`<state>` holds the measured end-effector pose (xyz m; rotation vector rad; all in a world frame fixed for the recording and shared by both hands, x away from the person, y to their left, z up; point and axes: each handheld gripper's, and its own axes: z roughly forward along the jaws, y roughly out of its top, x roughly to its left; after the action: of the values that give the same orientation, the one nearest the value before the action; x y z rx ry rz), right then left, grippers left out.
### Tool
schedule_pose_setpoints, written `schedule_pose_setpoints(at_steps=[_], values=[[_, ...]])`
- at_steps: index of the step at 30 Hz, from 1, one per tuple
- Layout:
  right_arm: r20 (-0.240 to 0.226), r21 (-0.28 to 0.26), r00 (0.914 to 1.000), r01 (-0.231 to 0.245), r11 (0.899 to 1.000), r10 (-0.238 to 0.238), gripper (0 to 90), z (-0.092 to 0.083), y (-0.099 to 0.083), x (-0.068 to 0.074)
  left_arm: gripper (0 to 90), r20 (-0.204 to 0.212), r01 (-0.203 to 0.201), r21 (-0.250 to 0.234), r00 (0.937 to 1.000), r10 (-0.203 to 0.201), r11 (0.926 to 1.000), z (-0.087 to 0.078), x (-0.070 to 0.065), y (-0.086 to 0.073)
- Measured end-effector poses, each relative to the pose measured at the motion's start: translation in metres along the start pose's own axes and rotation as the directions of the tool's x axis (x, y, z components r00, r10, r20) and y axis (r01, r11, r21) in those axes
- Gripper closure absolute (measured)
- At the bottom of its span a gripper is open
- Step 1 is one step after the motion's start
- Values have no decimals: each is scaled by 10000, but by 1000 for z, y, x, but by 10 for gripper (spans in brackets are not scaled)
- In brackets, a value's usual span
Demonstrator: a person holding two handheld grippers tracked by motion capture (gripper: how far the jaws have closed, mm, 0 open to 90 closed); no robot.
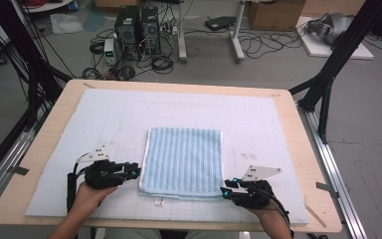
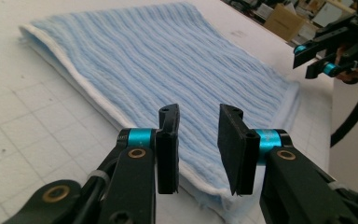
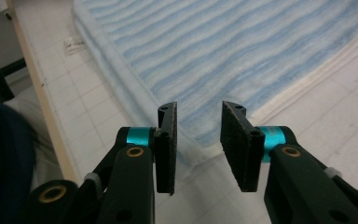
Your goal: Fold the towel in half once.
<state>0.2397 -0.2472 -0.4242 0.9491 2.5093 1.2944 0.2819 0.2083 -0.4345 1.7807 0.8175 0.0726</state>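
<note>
Folded blue striped towel (image 1: pixel 183 160), white mat (image 1: pixel 258 124).
Fold looks done; left gripper (image 1: pixel 135 172) and right gripper (image 1: pixel 226 191) flank near corners, jaws apart, gripping nothing.

The folded towel (image 1: pixel 184 162) has light blue and white stripes with a white hem. It lies on a white mat (image 1: pixel 104 119) printed with a faint grey grid, over a pale wood table (image 1: pixel 303 149). Both grippers are black with turquoise rings: left gripper (image 1: pixel 135 172), right gripper (image 1: pixel 226 191).
</note>
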Motion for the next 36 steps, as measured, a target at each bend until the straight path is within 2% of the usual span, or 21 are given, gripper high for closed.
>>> schedule_pose_setpoints(at_steps=[3, 6, 8, 12, 14, 16, 18, 21, 22, 23, 28, 31, 32, 33, 34, 36], values=[[417, -432, 9985, -334, 9985, 352, 609, 0, 4, -4, 636, -546, 181, 67, 9984, -177, 9998, 4, 0, 2], [883, -305, 9956, -301, 9991, 327, 587, 8, 8, -3, 617, -562, 237, 380, 9982, -215, 9990, 10, -2, 0], [860, -214, 9960, -209, 9996, 227, 578, 14, 10, -2, 600, -452, 267, 674, 9987, -237, 9974, 13, -3, -3], [280, 32, 9995, 117, 9999, -118, 576, 24, 12, 3, 584, -68, 92, 1182, 9999, -85, 9929, 15, -6, -8], [362, 244, 9992, 187, 9995, -196, 579, 27, 10, 4, 566, -145, 172, 1375, 9998, -153, 9903, 18, -6, -10], [597, 434, 9982, -4, 9991, -21, 627, 31, 8, 1, 563, -283, 227, 1584, 9994, -184, 9871, 23, -6, -11], [701, 751, 9975, 65, 9972, -118, 731, 36, 7, 0, 625, -372, -76, 1857, 9992, 147, 9826, 29, -8, -11], [711, 911, 9969, 279, 9955, -344, 845, 38, 7, 1, 818, -451, -386, 2022, 9978, 487, 9786, 34, -13, -11], [709, 905, 9968, 317, 9954, -382, 887, 38, 7, 1, 853, -455, -439, 2045, 9975, 543, 9779, 34, -13, -11], [679, 910, 9969, 342, 9953, -405, 889, 38, 7, 1, 863, -413, -433, 2052, 9977, 529, 9778, 33, -14, -10], [595, 622, 9979, 235, 9978, -272, 893, 35, 7, 0, 872, -73, -456, 1333, 9989, 470, 9900, 22, -16, -4], [537, 324, 9983, 206, 9993, -223, 893, 32, 10, 1, 871, -10, -349, 1111, 9994, 352, 9932, 19, -15, -3], [512, 268, 9986, 112, 9996, -126, 889, 31, 10, 1, 871, -6, -333, 1127, 9994, 335, 9931, 19, -14, -3], [507, 187, 9987, 23, 9998, -32, 806, 31, 10, 1, 871, 16, -319, 1113, 9995, 319, 9933, 19, -14, -4], [566, 142, 9984, -69, 9999, 61, 682, 32, 11, 0, 871, 35, -328, 1124, 9995, 326, 9931, 19, -14, -4], [618, 332, 9977, -289, 9990, 268, 610, 36, 11, -2, 871, 88, -326, 1116, 9995, 318, 9932, 19, -14, -4]])
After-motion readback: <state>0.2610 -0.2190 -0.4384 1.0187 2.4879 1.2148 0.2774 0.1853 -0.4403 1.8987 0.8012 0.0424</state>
